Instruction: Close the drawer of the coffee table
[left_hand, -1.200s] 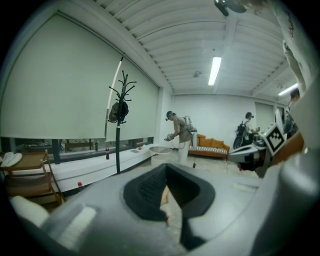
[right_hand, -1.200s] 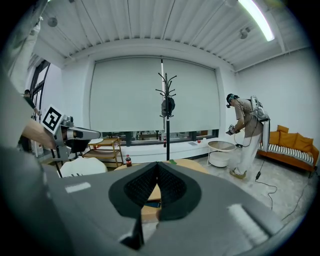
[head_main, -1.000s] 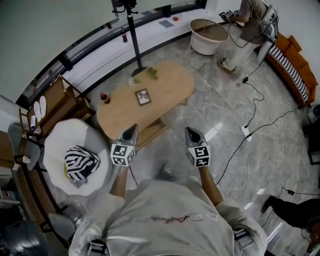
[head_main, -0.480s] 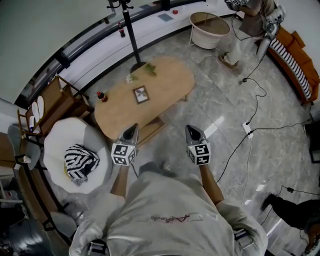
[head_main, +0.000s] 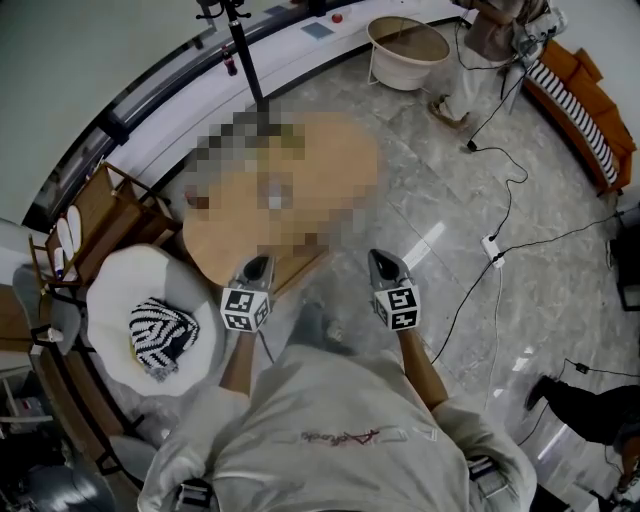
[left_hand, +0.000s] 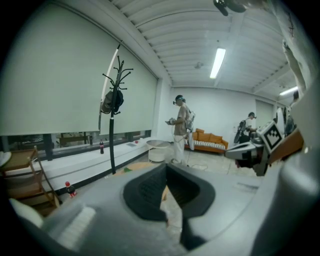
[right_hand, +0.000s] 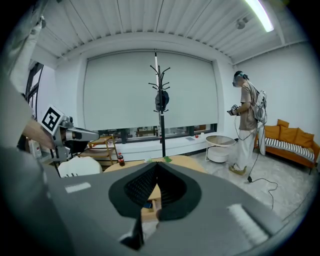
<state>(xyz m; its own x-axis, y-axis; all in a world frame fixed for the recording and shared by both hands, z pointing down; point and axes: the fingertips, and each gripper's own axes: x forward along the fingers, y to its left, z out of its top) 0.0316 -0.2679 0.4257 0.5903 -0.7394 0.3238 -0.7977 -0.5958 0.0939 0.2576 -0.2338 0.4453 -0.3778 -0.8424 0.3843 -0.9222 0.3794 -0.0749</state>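
- Head view: the coffee table (head_main: 212, 248) lies at about 11 o'clock from the person. Its drawer (head_main: 300, 266) stands pulled out of the near edge, toward 5 o'clock. The left gripper (head_main: 258, 262) is just beside the drawer, which is at its 3 o'clock. The right gripper (head_main: 383, 260) is near, with the drawer at its 9 o'clock. As far as I can tell, neither touches it yet. I judge the step in hand to be the approach. To do it well, lower the tips to the drawer front, set them flat on its middle, and push straight toward 11 o'clock along the runners. A push at one corner could jam the drawer.
- Left gripper view: the jaws are pressed fully together and hold nothing. The tabletop (left_hand: 136, 166) shows beyond them at 11 o'clock, well apart.
- Right gripper view: the jaws are also fully together and empty. The tabletop (right_hand: 187, 161) is at 1 o'clock above them. The open drawer (right_hand: 146, 212) shows through the slit behind the tips, at 6 o'clock, with something dark inside.
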